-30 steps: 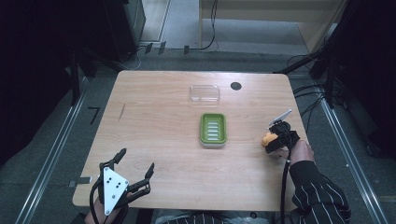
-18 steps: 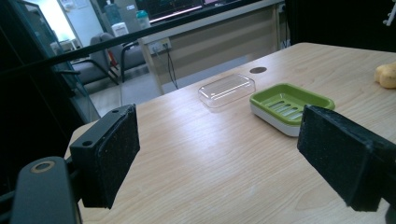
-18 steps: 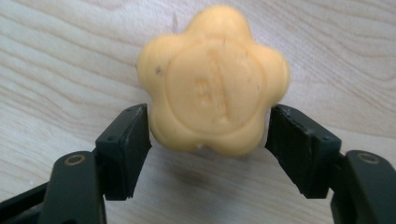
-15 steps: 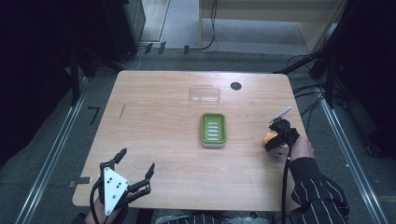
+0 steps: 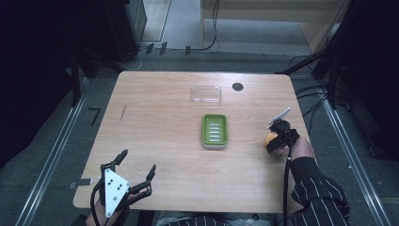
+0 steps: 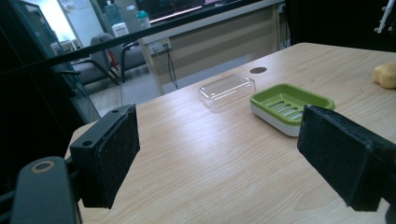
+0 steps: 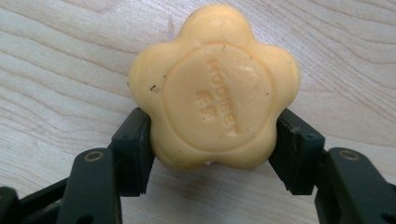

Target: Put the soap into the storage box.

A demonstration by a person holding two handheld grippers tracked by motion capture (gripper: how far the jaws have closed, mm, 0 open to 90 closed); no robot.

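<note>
grip: right gripper (image 7: 212, 154) clamped on flower-shaped soap (image 7: 214, 88), jaws just closing onto it | place: soap at table's (image 5: 155, 117) 4 o'clock edge | left gripper (image 5: 137, 172) wide apart, empty | left: carry to green soap dish (image 5: 215, 130); clear lid (image 5: 205, 94) at 12 o'clock

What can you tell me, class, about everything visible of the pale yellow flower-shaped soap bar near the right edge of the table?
The pale yellow flower-shaped soap bar has five rounded lobes around a raised round centre stamped with faint lettering. It looks waxy and smooth, with a few dark specks. It lies flat on the light wooden table, stamped face up, right of the green soap dish. The right gripper has just closed on it: its black fingers press two opposite sides.
</note>
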